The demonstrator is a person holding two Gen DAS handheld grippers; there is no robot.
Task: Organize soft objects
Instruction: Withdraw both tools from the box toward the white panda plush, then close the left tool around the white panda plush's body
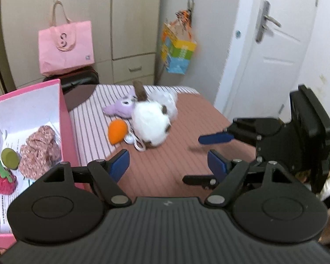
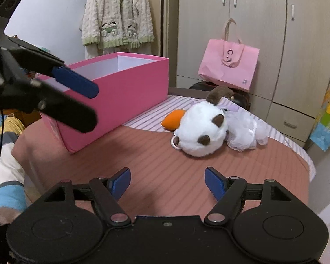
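Four soft toys lie heaped near the bed's far edge on the pink striped bedspread (image 1: 176,154): one round white plush with brown patches (image 1: 150,122), one orange felt carrot (image 1: 117,133), one lilac plush (image 1: 118,107) and one fluffy white plush (image 2: 244,135). One open pink cardboard box (image 2: 129,88) at the left edge holds one floral fabric piece (image 1: 40,151), one red knitted strawberry (image 1: 2,179) and one green round piece (image 1: 10,158). The left claw (image 1: 168,165) and right claw (image 2: 167,180) hover apart, holding nothing.

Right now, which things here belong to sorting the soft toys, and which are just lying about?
Job:
white plush
purple plush
orange toy
pink box
strawberry toy
floral fabric

Lying about:
pink bag
hanging jacket
colourful bag
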